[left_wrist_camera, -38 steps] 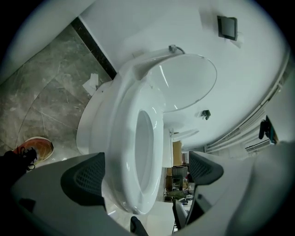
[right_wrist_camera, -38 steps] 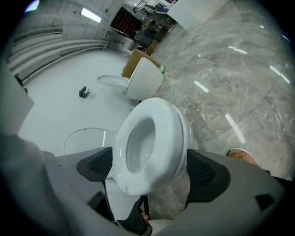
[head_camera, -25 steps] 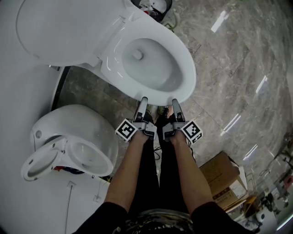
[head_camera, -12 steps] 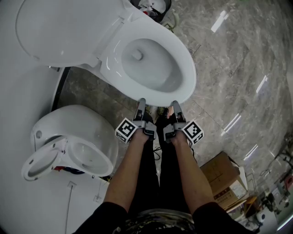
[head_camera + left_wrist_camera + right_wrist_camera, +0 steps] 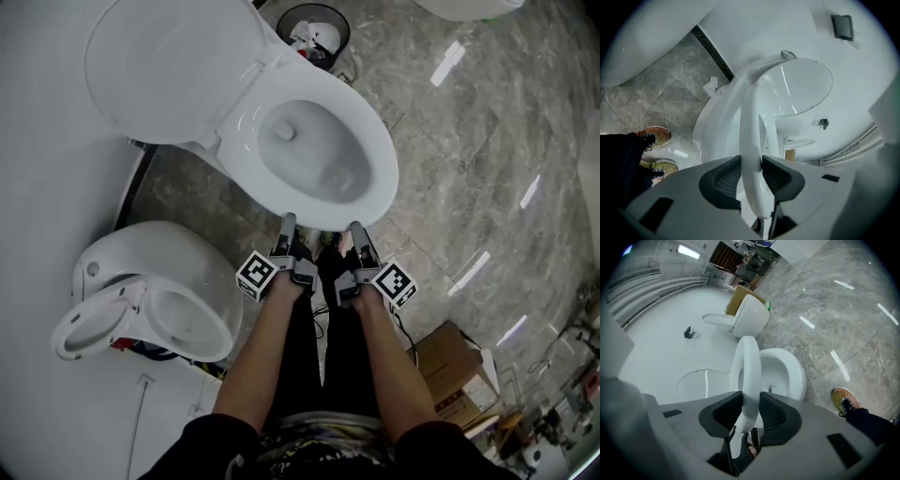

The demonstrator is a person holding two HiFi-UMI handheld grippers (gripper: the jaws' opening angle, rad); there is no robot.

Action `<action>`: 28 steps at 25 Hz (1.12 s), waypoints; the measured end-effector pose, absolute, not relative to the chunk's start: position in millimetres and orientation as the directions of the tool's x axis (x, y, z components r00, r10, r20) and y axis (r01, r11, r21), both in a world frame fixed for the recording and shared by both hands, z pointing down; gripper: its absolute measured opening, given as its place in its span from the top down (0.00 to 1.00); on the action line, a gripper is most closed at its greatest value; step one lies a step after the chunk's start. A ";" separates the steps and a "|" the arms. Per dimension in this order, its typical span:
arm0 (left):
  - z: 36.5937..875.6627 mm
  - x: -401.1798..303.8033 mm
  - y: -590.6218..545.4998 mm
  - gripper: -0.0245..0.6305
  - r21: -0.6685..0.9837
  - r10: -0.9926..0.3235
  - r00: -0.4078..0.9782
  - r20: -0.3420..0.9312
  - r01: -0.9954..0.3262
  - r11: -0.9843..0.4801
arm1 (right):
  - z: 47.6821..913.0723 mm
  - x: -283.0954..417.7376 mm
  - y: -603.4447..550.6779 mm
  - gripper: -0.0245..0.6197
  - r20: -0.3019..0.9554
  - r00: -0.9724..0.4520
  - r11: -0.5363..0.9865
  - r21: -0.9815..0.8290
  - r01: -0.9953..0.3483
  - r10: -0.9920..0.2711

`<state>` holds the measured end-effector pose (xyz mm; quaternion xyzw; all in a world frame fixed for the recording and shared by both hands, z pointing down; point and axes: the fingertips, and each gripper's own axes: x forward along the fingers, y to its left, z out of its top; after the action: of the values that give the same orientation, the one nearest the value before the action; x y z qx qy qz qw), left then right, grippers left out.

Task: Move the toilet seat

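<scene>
The white toilet seat point(image 5: 375, 202) rings the bowl, and its lid point(image 5: 169, 70) stands open behind it. My left gripper point(image 5: 287, 223) is shut on the seat's front edge, left of middle. My right gripper point(image 5: 356, 229) is shut on that edge just to the right. Both pairs of jaws have just been closing with the seat rim between them. In the left gripper view the rim point(image 5: 752, 140) runs upright between the dark pads point(image 5: 726, 180) of the left gripper point(image 5: 751, 172). The right gripper point(image 5: 750, 409) pinches the rim point(image 5: 749, 366), which is raised off the bowl point(image 5: 790, 373).
A smaller white toilet point(image 5: 155, 300) stands close on the left. A black waste bin point(image 5: 314, 33) sits behind the bowl. A cardboard box point(image 5: 455, 375) lies at the right, by the person's legs. The floor is grey marble point(image 5: 469, 141). An orange shoe point(image 5: 843, 399) is near the bowl's foot.
Both grippers have closed on the seat's front edge and lifted it slightly. The head view has shifted, so more of the lid and the bin shows.
</scene>
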<state>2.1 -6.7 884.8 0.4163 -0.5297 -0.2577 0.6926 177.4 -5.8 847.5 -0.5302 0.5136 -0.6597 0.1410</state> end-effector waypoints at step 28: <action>703.7 55.9 -57.0 0.71 0.962 -0.872 0.480 0.092 0.184 0.203 | 687.5 103.1 -72.2 0.77 0.388 -0.671 -0.094 -0.898 -0.430 -0.632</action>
<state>55.9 -57.0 703.7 0.5048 -0.3410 -0.3791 0.6966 103.1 -72.2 687.5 -0.3975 0.6681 -0.6238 0.0808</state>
